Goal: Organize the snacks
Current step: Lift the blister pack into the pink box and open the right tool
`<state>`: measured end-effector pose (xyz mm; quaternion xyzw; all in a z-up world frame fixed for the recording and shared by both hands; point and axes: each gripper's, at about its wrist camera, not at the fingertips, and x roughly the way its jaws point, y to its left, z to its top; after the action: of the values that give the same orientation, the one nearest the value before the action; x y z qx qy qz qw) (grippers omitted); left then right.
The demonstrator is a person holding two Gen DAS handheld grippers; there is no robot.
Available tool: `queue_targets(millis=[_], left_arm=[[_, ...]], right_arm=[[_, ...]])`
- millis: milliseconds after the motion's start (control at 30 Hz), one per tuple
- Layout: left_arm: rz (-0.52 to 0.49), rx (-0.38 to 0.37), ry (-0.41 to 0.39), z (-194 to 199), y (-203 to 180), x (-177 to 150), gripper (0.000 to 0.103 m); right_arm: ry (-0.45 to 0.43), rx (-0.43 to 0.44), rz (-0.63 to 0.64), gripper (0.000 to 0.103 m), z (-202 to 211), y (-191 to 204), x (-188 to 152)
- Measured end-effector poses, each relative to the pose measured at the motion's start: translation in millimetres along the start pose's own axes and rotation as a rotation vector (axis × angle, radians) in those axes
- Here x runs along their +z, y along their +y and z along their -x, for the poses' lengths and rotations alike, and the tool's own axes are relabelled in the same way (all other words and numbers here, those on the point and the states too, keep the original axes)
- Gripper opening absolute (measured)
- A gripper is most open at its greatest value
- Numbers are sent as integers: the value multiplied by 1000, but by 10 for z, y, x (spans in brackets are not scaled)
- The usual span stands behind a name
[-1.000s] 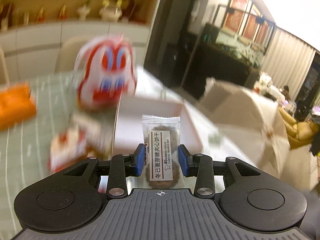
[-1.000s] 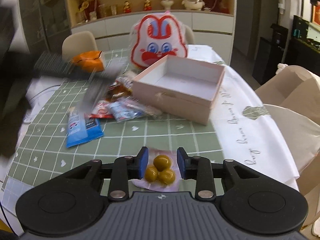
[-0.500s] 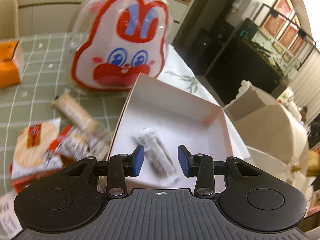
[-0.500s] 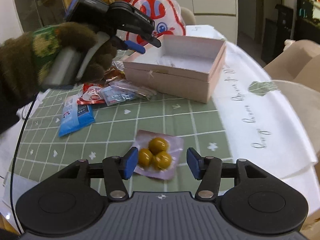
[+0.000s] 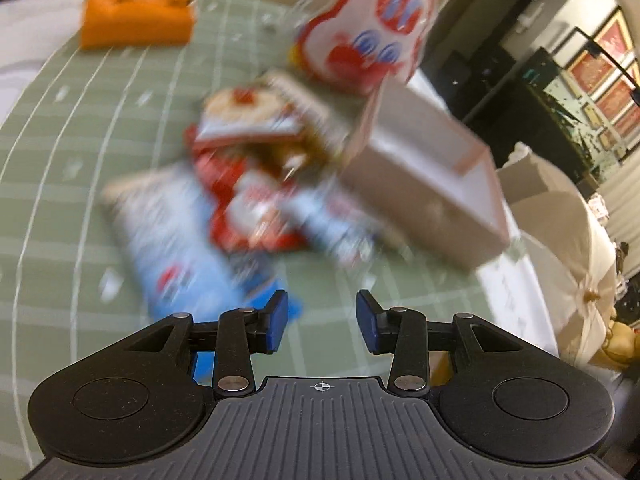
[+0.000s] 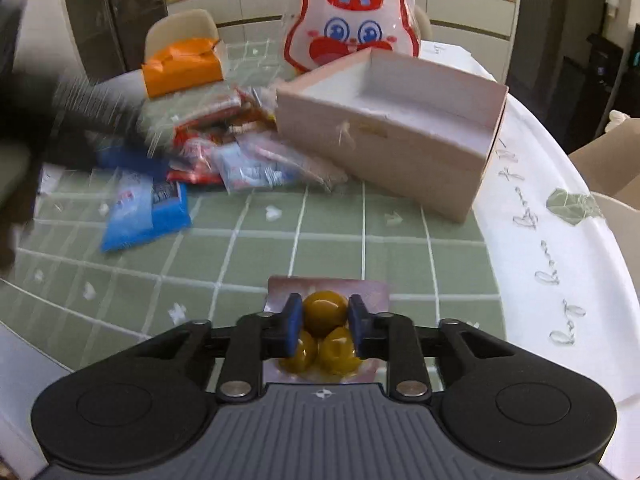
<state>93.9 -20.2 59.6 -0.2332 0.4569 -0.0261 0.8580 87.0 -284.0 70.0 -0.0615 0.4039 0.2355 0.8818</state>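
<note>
Snacks: only the right view shows an olive packet [image 6: 326, 312] pinched by its hand-held gripper [image 6: 325, 320]; the left one [image 5: 322, 322] gapes empty.

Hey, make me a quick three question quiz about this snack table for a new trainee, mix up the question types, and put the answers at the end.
1. True or false: the right gripper is shut on the packet of yellow-green olives.
2. The left gripper holds: A) a biscuit, B) nothing, C) the orange pack.
3. Fill in: the rabbit-face bag stands behind the pink ____.

Key: 1 true; 2 B; 3 box.
</note>
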Motion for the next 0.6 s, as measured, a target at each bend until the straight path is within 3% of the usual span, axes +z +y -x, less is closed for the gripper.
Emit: queue_targets(millis=[67,100,133,300,433,467,533,567,600], left_arm=[[37,-3,23,42,113,-134,42],[57,-4,30,55,174,-195,42],[75,-3,33,71,218,-237,42],[102,12,33,146,300,-341,42],[107,17,18,161,286,-363,42],[104,19,19,149,276,-361,42],[103,27,23,136,269,-384,42],[106,32,28,115,261,-382,42],[109,37,32,102,251,-384,42]], right_arm=[[-36,6,-1,20,82,-69,211],[-54,3,-1,7,116,-103,337],[-69,5,-1,0,132,-127,443],[-192,-51,64,1,130,-186,1099],[-167,3,80,2,-65,-258,1334],[-139,24,68,5,-129,-273,1306],[-63,81,19,22,-271,-301,1166],[-32,90,-10,42,-356,-309,1074],[-15,83,-31,55,-418,-286,971]])
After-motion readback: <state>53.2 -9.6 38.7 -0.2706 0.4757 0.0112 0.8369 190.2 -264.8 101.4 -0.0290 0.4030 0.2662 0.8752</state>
